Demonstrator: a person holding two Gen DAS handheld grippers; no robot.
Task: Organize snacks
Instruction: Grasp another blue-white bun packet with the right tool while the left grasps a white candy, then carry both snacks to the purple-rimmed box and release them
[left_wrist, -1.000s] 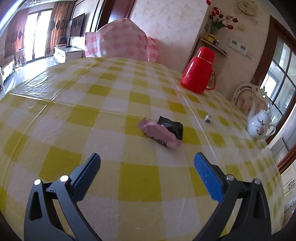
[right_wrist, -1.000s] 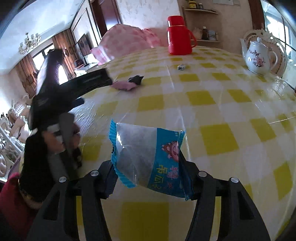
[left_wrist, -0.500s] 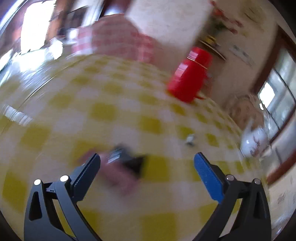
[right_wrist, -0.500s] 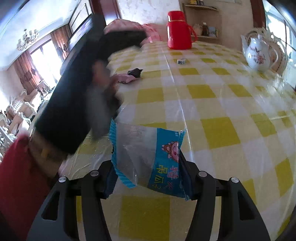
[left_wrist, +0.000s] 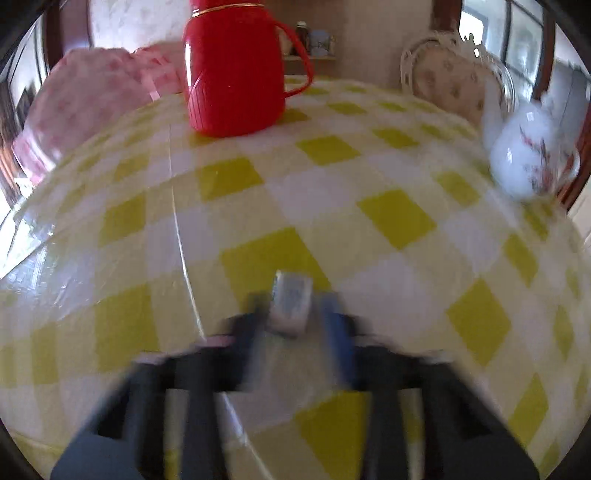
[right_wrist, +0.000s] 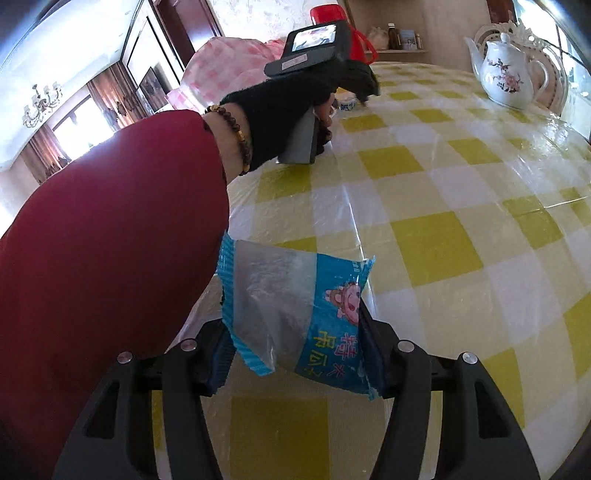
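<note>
much bare checked tablecloth (left_wrist: 399, 218) around left gripper (left_wrist: 291, 314)

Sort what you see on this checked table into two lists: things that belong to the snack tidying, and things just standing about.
Belongs to the job:
- small white-wrapped snack between the left claw's fingers
- blue-and-clear plastic snack packet in the right claw

Just standing about:
- red plastic thermos jug
- white flowered china teapot
</note>
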